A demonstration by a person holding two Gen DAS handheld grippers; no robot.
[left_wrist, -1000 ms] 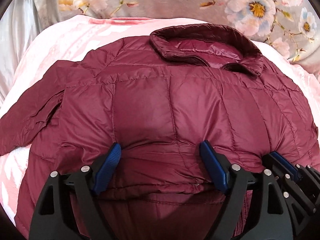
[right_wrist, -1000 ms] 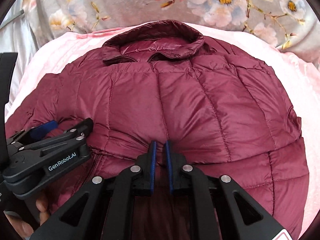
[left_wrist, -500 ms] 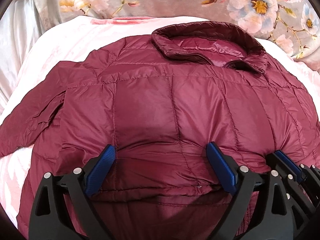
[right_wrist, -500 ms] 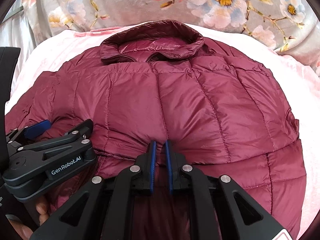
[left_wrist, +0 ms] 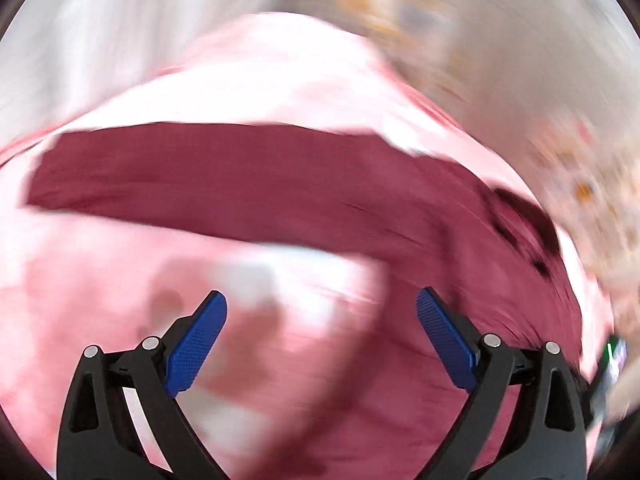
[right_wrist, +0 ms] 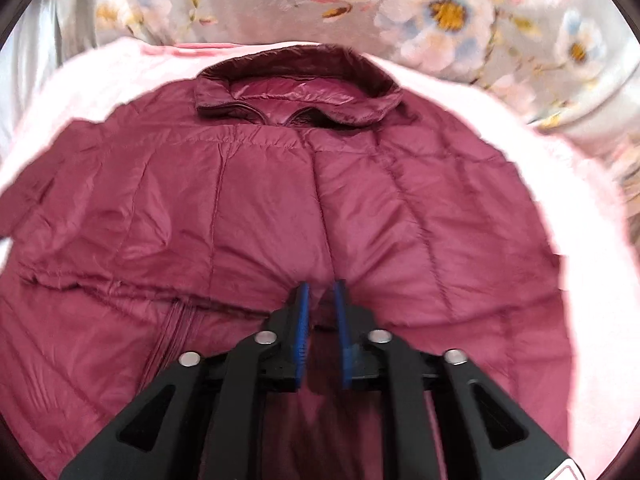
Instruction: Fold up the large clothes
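A maroon quilted puffer jacket (right_wrist: 280, 208) lies front-up on a pink bedspread (right_wrist: 592, 300), collar (right_wrist: 296, 84) at the far side. My right gripper (right_wrist: 320, 300) is shut on a fold of the jacket's front near the hem. In the blurred left wrist view the jacket's sleeve (left_wrist: 224, 184) stretches left across the pink bedspread (left_wrist: 100, 300). My left gripper (left_wrist: 320, 320) is open and empty, above the bedspread left of the jacket body.
A grey floral cover (right_wrist: 440, 12) lies beyond the collar at the far side. A pale sheet (left_wrist: 80, 40) shows at the far left. The left wrist view is heavily motion-blurred.
My left gripper has swung away to the left, off the jacket's hem, and now faces the sleeve. It has left the right wrist view. The right gripper stays shut on the jacket.
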